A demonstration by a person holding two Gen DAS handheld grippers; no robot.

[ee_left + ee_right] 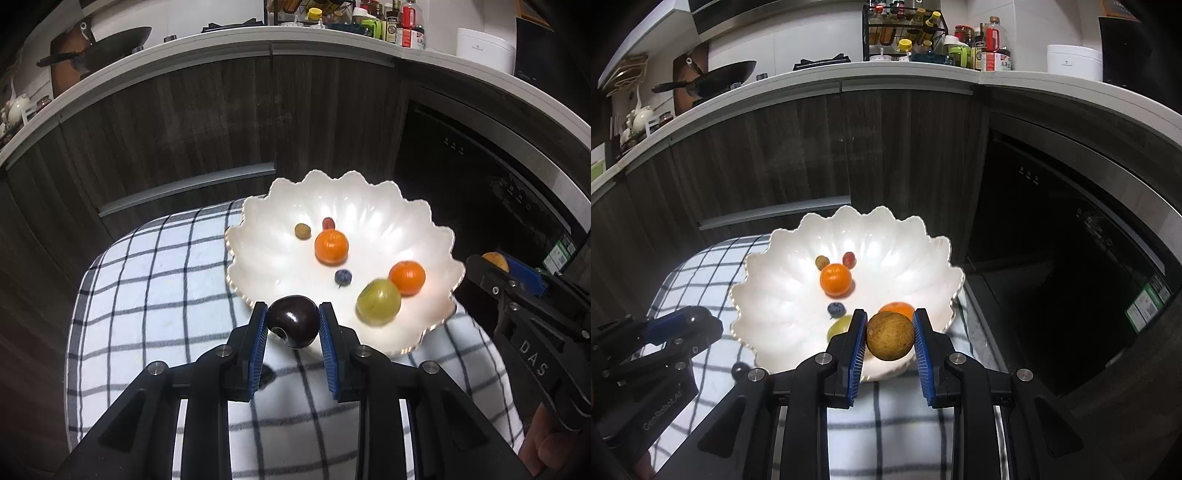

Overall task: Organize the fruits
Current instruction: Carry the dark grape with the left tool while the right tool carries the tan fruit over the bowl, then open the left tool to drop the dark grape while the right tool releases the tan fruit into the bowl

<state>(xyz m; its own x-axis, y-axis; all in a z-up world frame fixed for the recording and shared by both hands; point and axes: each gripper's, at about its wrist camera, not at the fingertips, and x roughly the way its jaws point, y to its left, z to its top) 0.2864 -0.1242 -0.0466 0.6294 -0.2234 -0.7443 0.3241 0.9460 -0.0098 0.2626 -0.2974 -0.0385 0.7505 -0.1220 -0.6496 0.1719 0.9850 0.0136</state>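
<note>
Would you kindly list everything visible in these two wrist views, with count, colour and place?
bowl: 1, white, scalloped rim, on the cloth
checked cloth: 1, white with dark lines, under the bowl
mandarins: 2, orange, in the bowl
green fruit: 1, yellow-green, in the bowl beside the nearer mandarin
blueberry: 1, dark blue, bowl centre
small fruits: 2, one olive, one red, at the bowl's far side
dark plum: 1, deep purple, between the left fingers
brown fruit: 1, tan, between the right fingers
wok: 1, black, on the counter
bottles: several, mixed colours, on the counter
left gripper: black, blue pads
right gripper: black, blue pads
</note>
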